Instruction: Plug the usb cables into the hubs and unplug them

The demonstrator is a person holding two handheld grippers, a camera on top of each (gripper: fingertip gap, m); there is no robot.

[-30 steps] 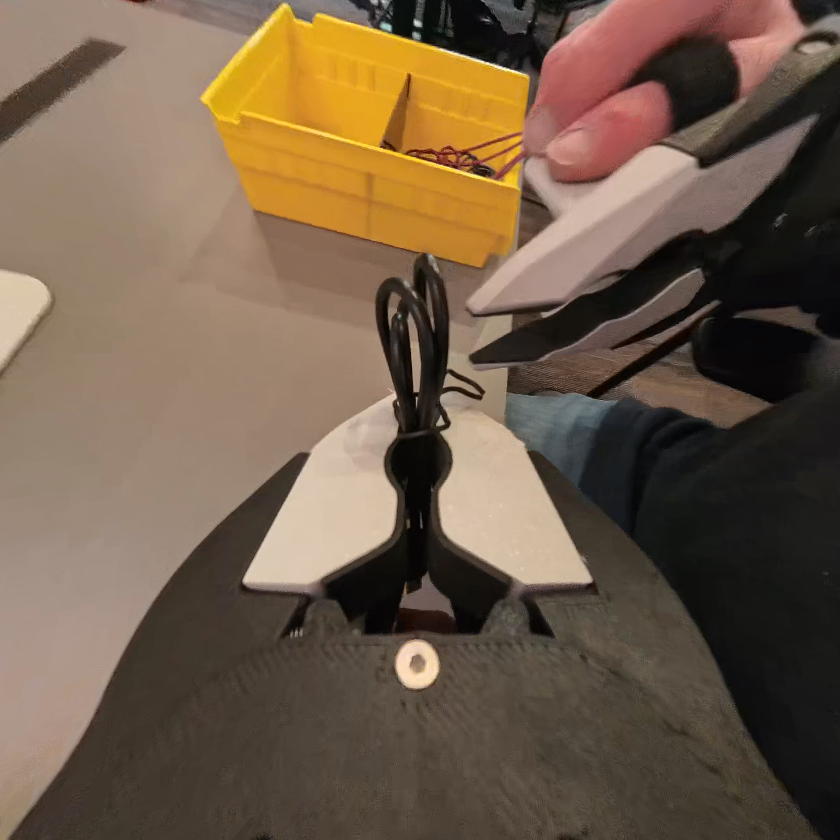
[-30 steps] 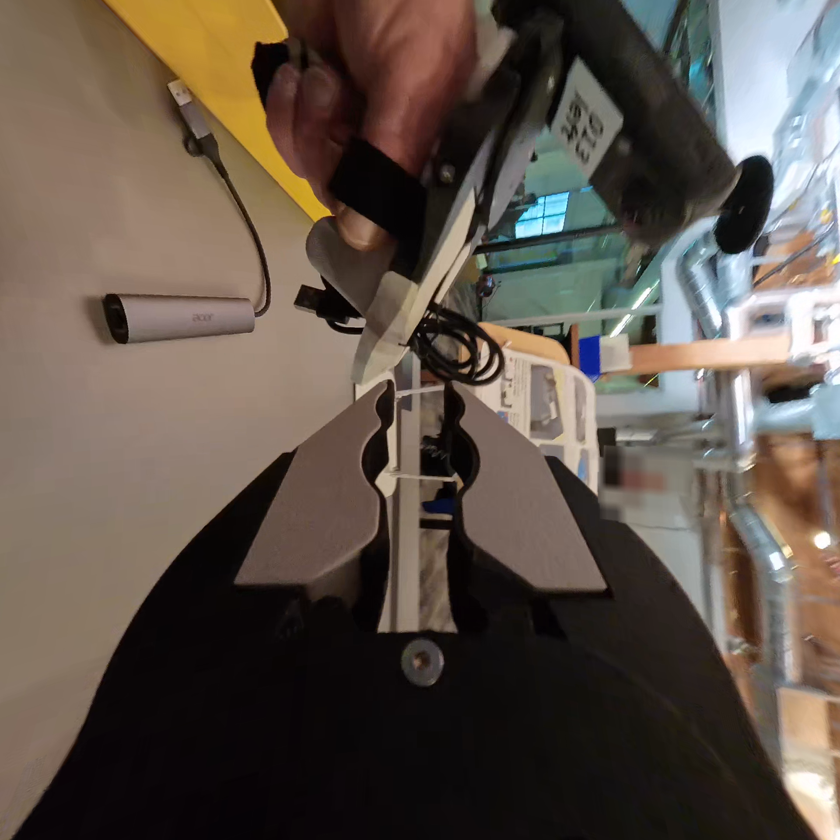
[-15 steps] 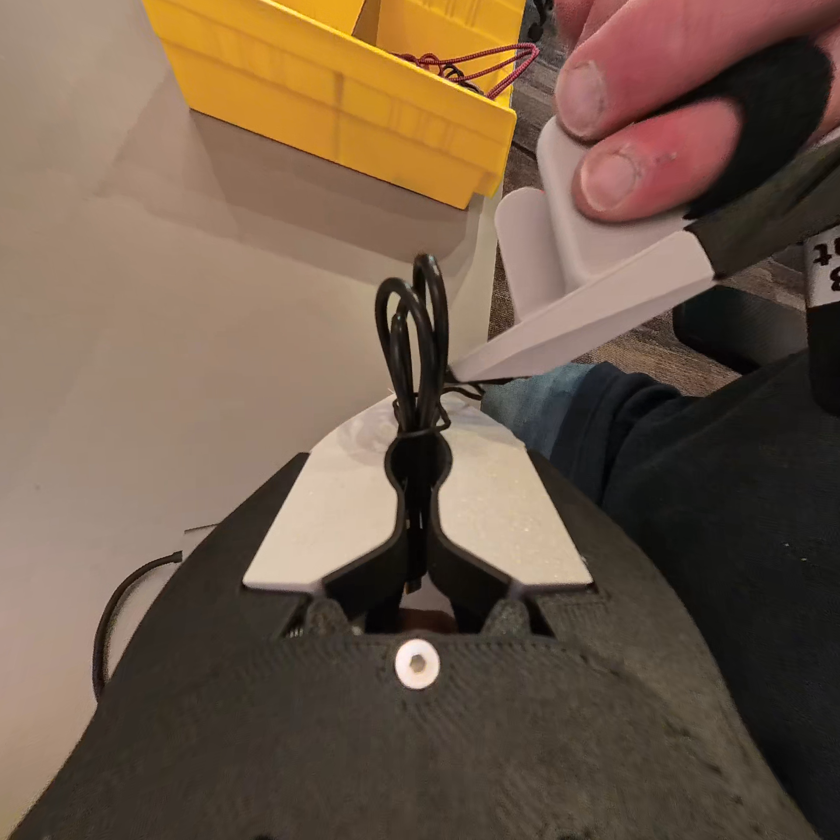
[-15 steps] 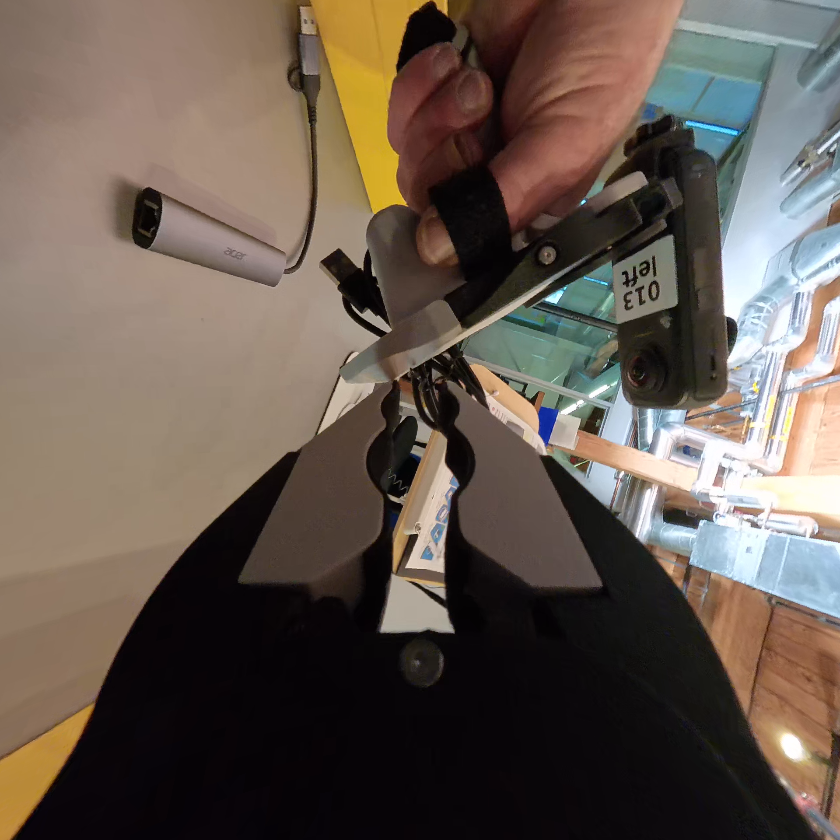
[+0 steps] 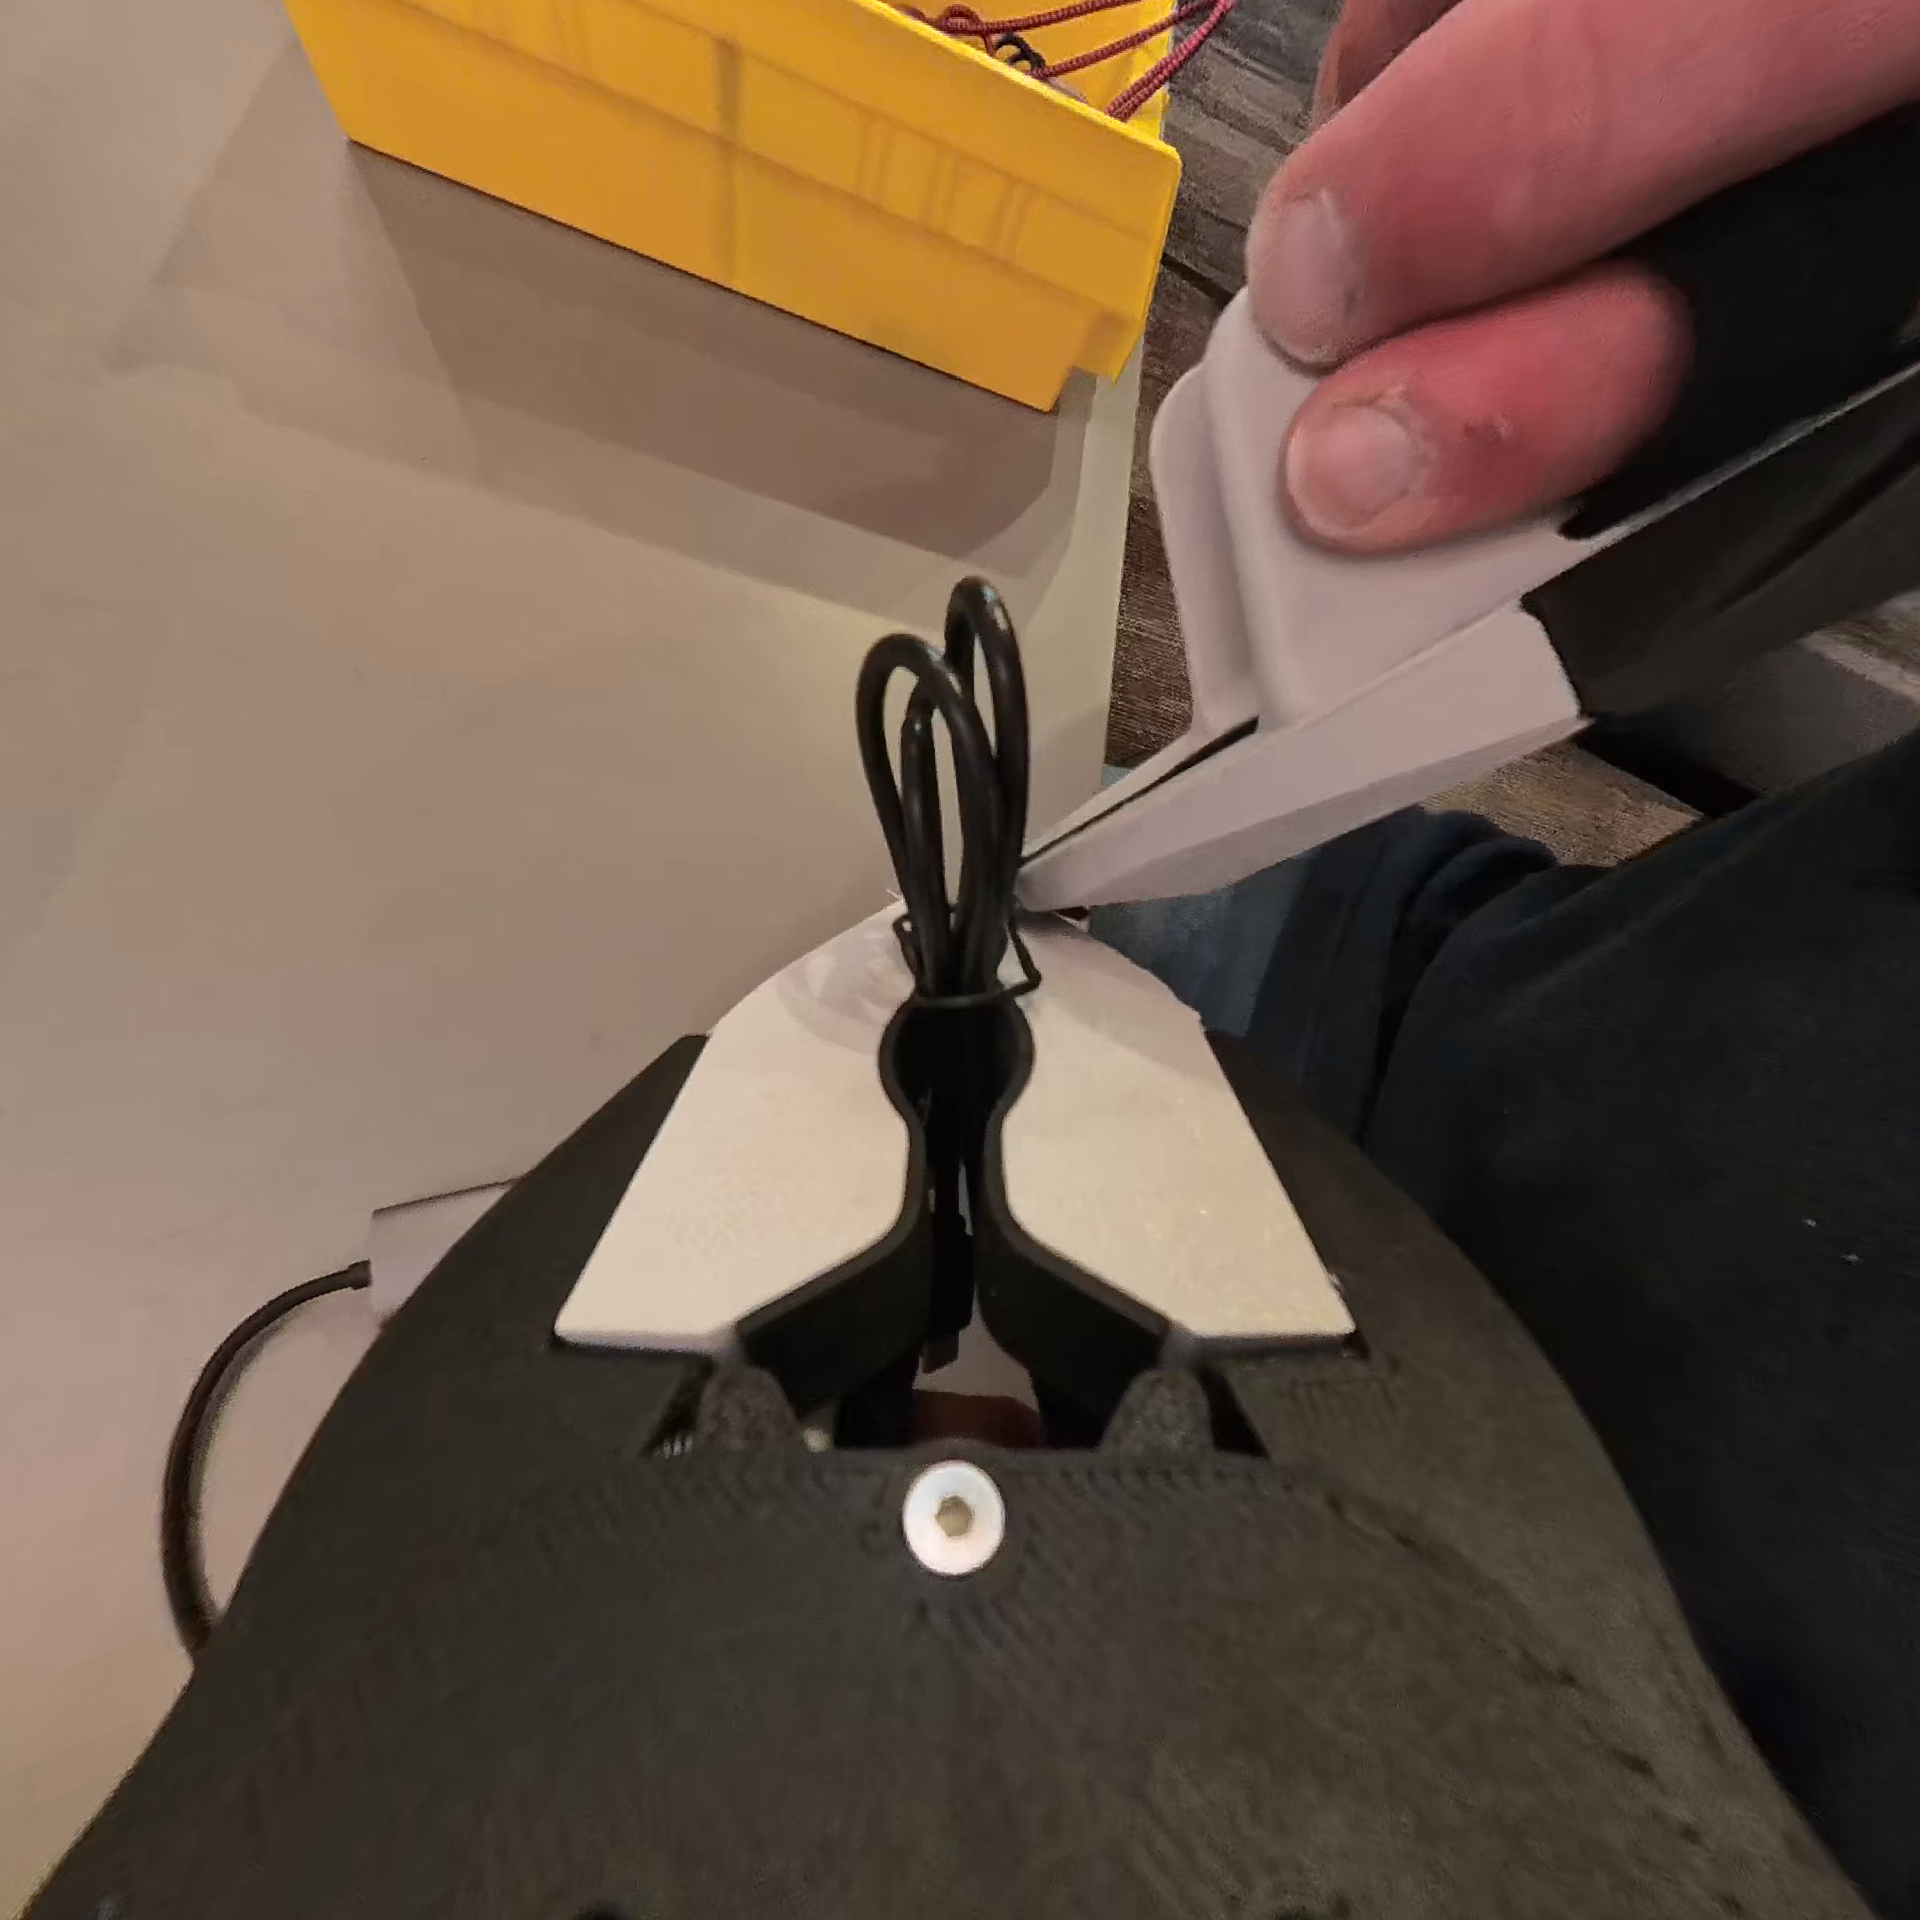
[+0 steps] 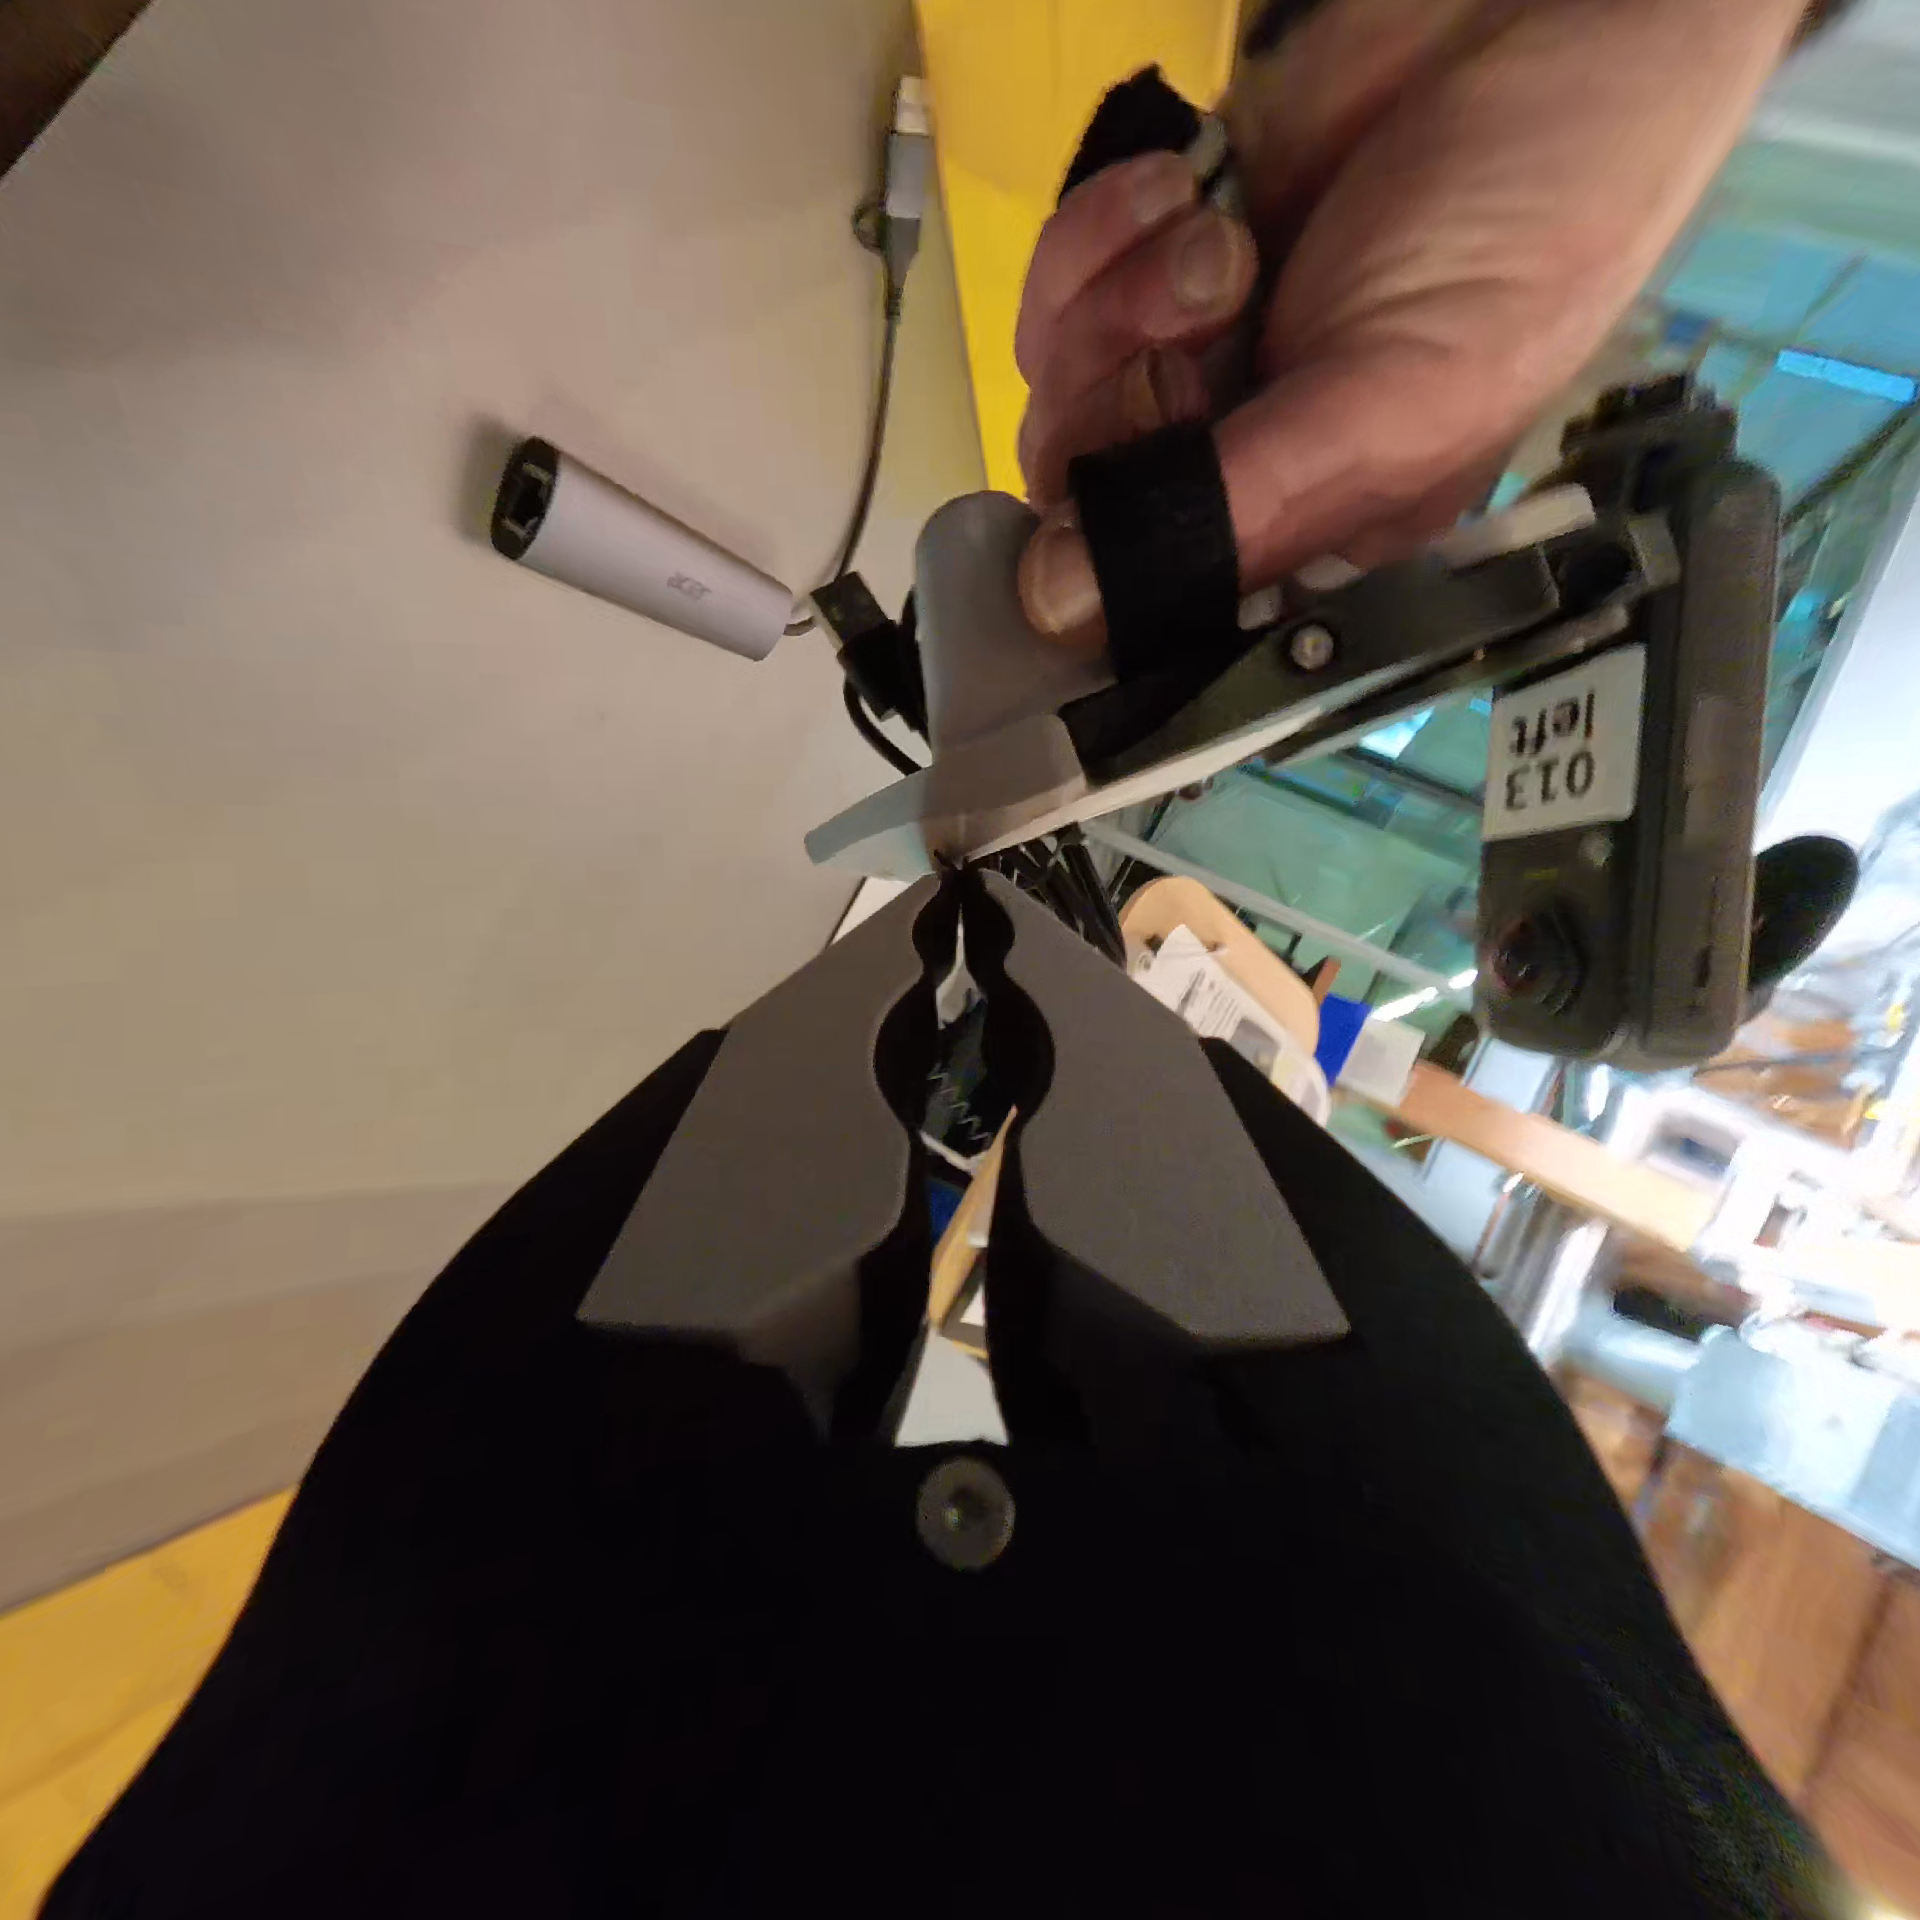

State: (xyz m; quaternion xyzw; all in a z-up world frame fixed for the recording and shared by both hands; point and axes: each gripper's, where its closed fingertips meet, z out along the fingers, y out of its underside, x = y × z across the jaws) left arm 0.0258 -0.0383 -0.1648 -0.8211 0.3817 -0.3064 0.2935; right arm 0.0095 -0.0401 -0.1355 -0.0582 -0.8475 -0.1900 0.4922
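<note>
In the left wrist view my left gripper (image 5: 961, 935) is shut on a coiled black USB cable (image 5: 940, 769), whose loops stand up past the fingertips. A thin black twist tie (image 5: 971, 1000) binds the coil at the tips. My right gripper (image 5: 1039, 873) comes in from the right, its tips shut on the tie's loose end beside the coil. In the right wrist view my right gripper (image 6: 961, 883) pinches that thin end just under the left gripper (image 6: 904, 821). The cable's black plug (image 6: 847, 603) sticks out behind. A silver hub (image 6: 644, 566) lies on the table.
A yellow bin (image 5: 810, 156) with red cords stands at the table's (image 5: 416, 727) far edge near the corner. The hub's own lead ends in a silver plug (image 6: 906, 177) beside the bin. A person's dark sleeve and lap fill the right of the left wrist view.
My right gripper moved in to the coil and its jaws went from open to shut on the twist tie's end. My left gripper kept its hold on the cable and drew closer to the bin.
</note>
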